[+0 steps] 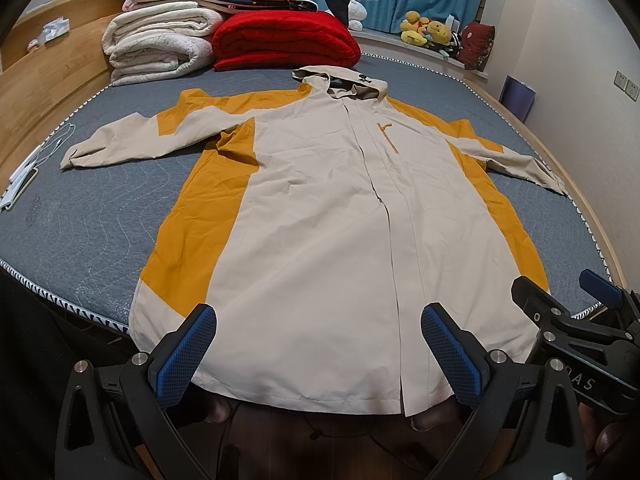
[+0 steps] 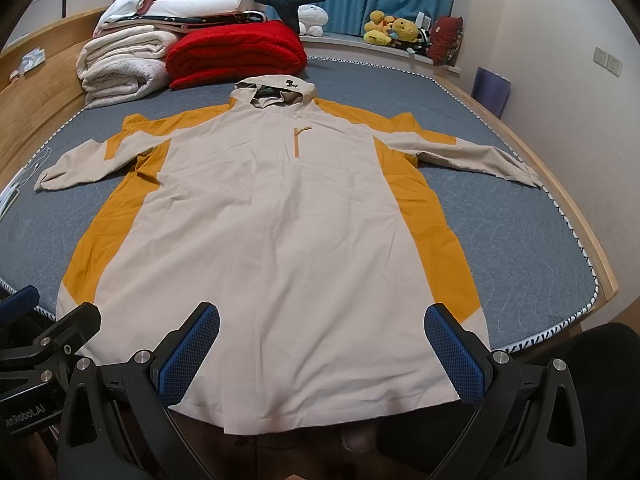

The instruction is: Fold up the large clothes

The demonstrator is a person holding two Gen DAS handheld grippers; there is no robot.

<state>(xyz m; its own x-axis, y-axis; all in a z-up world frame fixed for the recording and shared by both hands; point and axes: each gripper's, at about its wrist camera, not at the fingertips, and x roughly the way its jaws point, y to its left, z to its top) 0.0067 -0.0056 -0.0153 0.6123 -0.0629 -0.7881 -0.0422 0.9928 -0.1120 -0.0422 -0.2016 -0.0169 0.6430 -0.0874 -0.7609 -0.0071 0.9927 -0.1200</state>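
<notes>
A long beige and mustard hooded jacket (image 1: 320, 216) (image 2: 276, 220) lies spread flat, front up, on the grey bed (image 1: 80, 220) (image 2: 520, 240), hood at the far end, both sleeves stretched out sideways. Its hem hangs slightly over the near edge. My left gripper (image 1: 320, 348) hovers open above the hem, nothing between its blue pads. In the left wrist view, the right gripper (image 1: 568, 292) shows at the right edge of the hem. My right gripper (image 2: 322, 350) is likewise open over the hem, a little further right, holding nothing. The left gripper's body (image 2: 48, 328) shows at the lower left.
Folded white blankets (image 1: 160, 44) and a red quilt (image 1: 284, 40) are stacked at the bed's far end, with a plush shark on top. Soft toys (image 1: 428, 30) sit on the window ledge. A phone and cable (image 1: 28, 176) lie at the bed's left edge. A wooden frame surrounds the mattress.
</notes>
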